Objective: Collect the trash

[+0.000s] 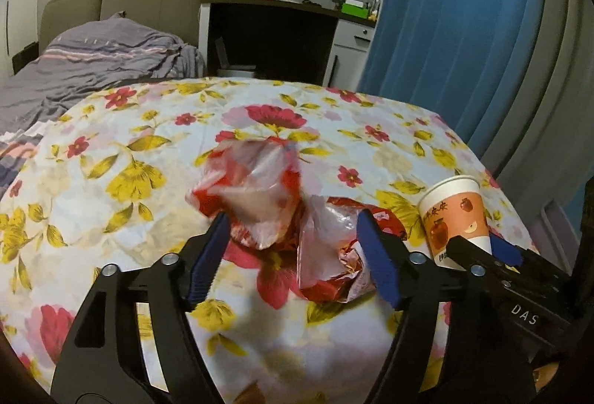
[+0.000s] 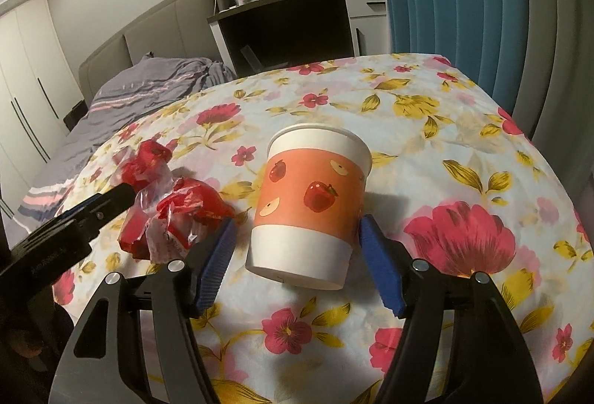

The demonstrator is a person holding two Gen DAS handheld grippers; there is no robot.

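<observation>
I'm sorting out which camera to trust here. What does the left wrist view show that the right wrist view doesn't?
Only the left wrist view: the left gripper straddling the red wrappers.
Only the right wrist view: white wardrobe doors, and the right gripper open around the paper cup.
Both: wrappers, cup, floral cloth, bed, blue curtain.

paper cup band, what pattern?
Orange band with red apples on the paper cup, white above and below; clearest in right wrist view.

We've got a table w/ floral cloth (image 2: 427, 114); on it a paper cup (image 2: 308, 203) standing upright, & just left of it two crumpled red-and-clear wrappers (image 2: 178, 214), touching each other.
</observation>
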